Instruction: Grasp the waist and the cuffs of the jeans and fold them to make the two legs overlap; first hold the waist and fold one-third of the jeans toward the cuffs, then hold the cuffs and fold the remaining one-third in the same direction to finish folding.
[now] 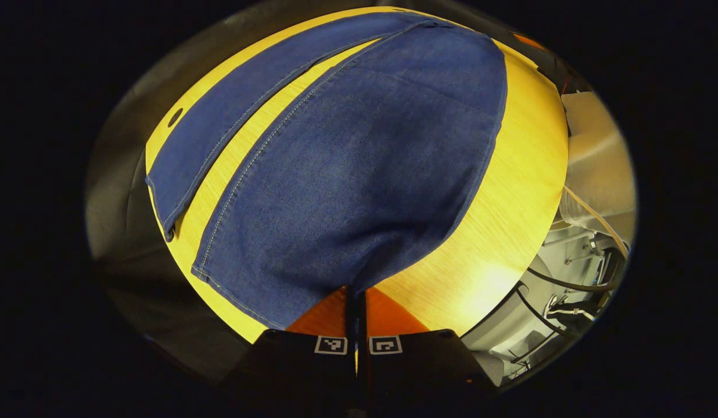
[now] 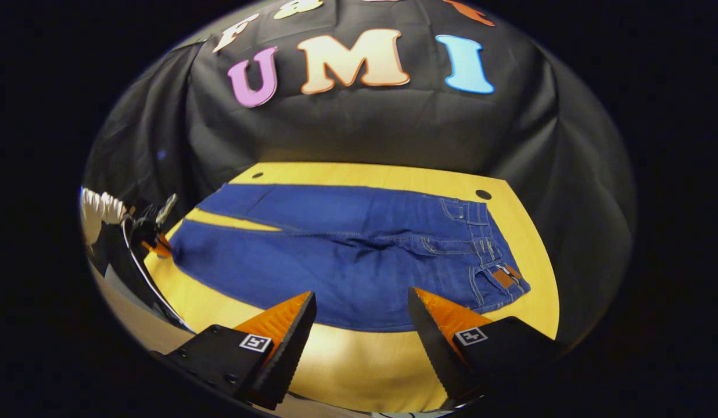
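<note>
The left tongs [image 1: 355, 307] are closed, pinching the hem of the near leg's cuff [image 1: 336, 278] at the end of the jeans [image 1: 347, 168]. The right tongs [image 2: 362, 325] stand wide open and hold nothing, hovering at the near edge of the counter [image 2: 359, 360].

The jeans lie flat on the counter, legs still side by side with a strip of wood between them, so I judge no fold is done; overlapping the legs and both thirds remain.

The right gripper view shows the waist [image 2: 487, 244] with its belt loops; the left gripper view shows the cuff grip close up.
</note>
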{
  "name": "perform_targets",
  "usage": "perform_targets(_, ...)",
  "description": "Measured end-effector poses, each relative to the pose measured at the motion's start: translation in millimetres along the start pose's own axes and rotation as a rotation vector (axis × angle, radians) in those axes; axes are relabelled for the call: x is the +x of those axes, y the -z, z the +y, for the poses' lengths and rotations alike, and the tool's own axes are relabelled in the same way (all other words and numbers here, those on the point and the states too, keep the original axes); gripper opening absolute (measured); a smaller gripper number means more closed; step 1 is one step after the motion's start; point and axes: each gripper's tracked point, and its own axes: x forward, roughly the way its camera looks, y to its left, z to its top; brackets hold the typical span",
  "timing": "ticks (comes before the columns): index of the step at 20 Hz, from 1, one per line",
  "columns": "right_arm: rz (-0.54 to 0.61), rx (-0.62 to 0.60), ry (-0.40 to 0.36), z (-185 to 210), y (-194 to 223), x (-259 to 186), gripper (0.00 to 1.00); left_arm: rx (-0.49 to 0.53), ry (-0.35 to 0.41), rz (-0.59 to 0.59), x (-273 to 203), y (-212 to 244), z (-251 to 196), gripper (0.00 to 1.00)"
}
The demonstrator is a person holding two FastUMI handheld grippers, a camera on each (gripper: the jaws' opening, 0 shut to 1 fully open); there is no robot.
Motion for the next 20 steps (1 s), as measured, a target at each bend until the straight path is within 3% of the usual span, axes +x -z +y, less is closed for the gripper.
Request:
perform_targets(1,0.040,-0.056,-0.010,-6,8,3,0.93,-0.010,0.001,0.000,0,-1,-1,0.00)
perform_targets(2,0.082,-0.122,-0.020,-12,15,8,0.99,-0.018,0.002,0.004,0,-1,-1,0.00)
perform_targets(4,0.158,-0.268,-0.033,-25,27,14,0.93,-0.026,0.002,0.016,0,-1,-2,0.00)
perform_targets(9,0.316,-0.525,-0.126,-36,58,37,0.99,-0.039,0.001,0.037,0,-1,-1,0.00)
perform_targets(20,0.563,-0.501,-0.246,-55,91,77,0.99,-0.036,-0.036,0.042,3,-1,-1,0.00)
